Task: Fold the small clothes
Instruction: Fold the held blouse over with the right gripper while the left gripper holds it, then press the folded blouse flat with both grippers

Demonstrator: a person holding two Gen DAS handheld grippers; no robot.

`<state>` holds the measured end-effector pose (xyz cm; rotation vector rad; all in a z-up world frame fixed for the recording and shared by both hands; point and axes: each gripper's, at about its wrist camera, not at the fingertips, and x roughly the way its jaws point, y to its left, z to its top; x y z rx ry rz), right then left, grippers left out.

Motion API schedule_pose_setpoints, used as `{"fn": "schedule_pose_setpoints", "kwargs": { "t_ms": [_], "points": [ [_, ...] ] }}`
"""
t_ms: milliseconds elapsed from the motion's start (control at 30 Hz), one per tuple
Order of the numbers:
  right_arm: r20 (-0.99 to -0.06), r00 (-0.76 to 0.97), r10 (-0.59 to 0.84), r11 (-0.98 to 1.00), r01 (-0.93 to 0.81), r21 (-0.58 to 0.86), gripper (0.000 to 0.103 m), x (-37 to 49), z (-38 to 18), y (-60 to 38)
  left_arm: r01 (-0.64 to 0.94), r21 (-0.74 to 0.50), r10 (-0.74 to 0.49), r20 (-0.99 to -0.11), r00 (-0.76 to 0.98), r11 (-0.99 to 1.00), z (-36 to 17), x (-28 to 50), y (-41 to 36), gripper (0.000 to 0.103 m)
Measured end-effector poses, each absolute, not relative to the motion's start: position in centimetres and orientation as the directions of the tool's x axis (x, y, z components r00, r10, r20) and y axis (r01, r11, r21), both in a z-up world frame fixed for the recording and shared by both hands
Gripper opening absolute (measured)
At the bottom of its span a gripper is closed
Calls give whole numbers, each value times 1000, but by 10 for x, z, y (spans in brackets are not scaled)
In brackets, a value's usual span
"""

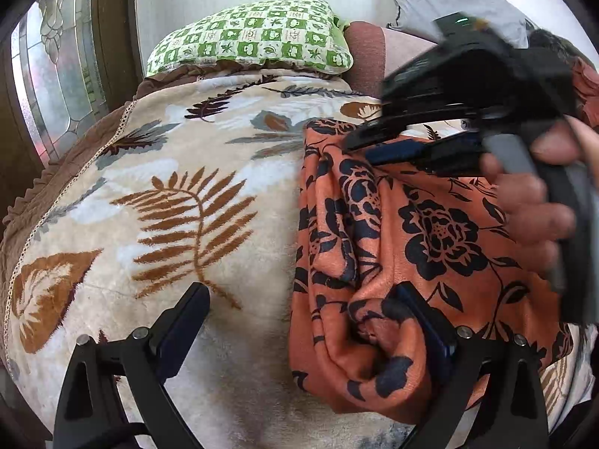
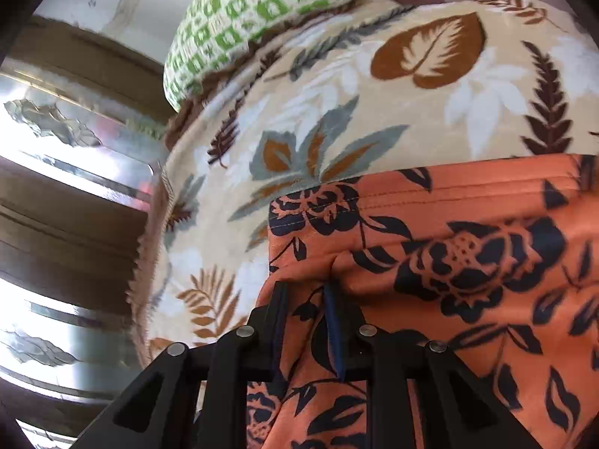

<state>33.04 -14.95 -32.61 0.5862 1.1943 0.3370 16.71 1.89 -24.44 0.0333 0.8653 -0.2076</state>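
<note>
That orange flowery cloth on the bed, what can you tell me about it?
The orange garment looks like soft, slightly shiny fabric printed with black roses and leaves. It has a stitched band along its far edge. It lies rumpled on a cream leaf-patterned blanket, with deep folds along its left side. The right gripper is pinching a fold of it near that band. The left gripper is wide open, one finger at the cloth's bunched near end, not gripping.
</note>
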Motion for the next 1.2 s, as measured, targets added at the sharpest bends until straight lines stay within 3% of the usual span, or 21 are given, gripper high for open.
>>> {"fn": "schedule_pose_setpoints", "kwargs": {
  "t_ms": [267, 567, 700, 1100, 1200],
  "points": [
    [-724, 424, 544, 796, 11, 605, 24, 264, -286, -179, 184, -53, -160, -756, 635, 981, -245, 165, 19, 99],
    [-802, 443, 400, 887, 33, 461, 24, 149, -296, -207, 180, -25, -138, -750, 647, 983, -245, 162, 14, 100],
    [-793, 473, 384, 895, 22, 446, 24, 140, -312, -205, 171, 0, -115, -741, 662, 985, -246, 161, 11, 101],
    [-734, 565, 376, 885, 15, 465, 24, 100, -280, -220, 129, 50, -54, -716, 696, 990, -243, 151, 5, 101],
    [-751, 584, 309, 916, 30, 401, 24, 98, -282, -215, 117, 57, -43, -708, 705, 991, -244, 149, 4, 101]
  ]
}}
